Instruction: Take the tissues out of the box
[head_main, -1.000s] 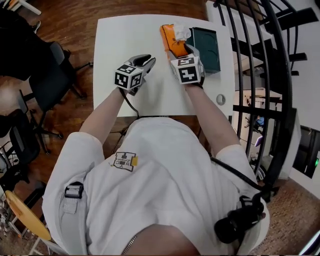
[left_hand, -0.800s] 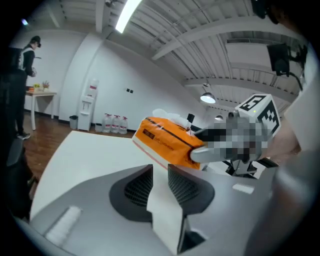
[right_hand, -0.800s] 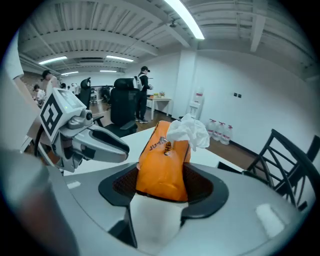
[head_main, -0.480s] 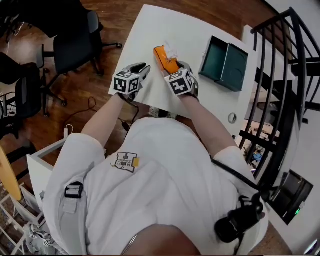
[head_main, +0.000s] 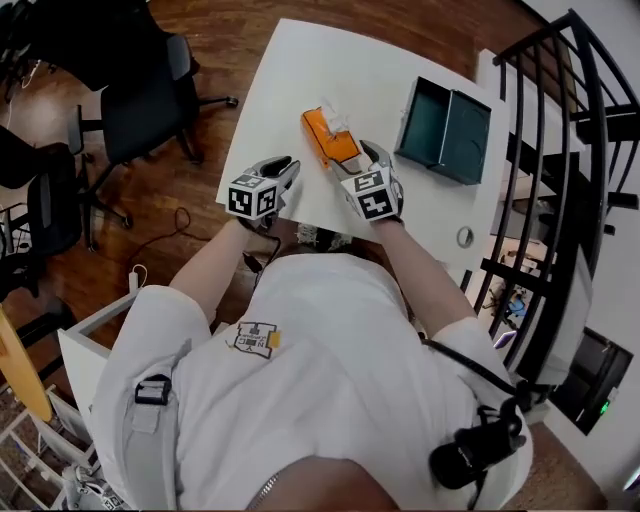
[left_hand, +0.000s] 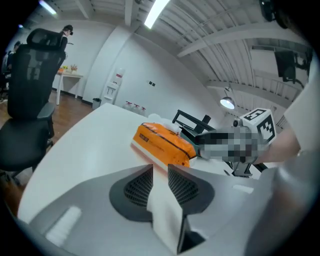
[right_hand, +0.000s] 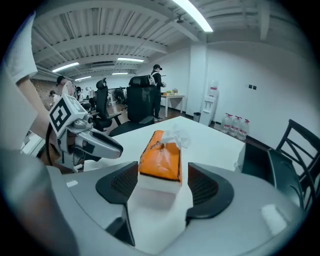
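The right gripper (head_main: 358, 160) (right_hand: 162, 176) grips the near end of the orange tissue pack (head_main: 328, 140) (right_hand: 160, 160). Its own view shows that end lodged between the two jaws, with the rest of the pack running straight away from the jaw tips along the white table (head_main: 300, 70). A crumpled tuft of white tissue (right_hand: 178, 136) stands out of the top of the pack, past the jaw tips and a little to their right. The left gripper (head_main: 288, 165) (left_hand: 160, 172) hangs just to the left of the right one, near the table's front edge. Its jaws stand only a narrow slit apart, and nothing sits between them but bare tabletop. In its view the pack (left_hand: 162, 141) lies ahead of the tips, apart from them, with the right gripper at the pack's right end. A dark green tray (head_main: 445, 122) sits on the table beyond and to the right of the right gripper, well apart from the pack. A black office chair (head_main: 140, 110) stands on the wooden floor to the left of the left gripper.
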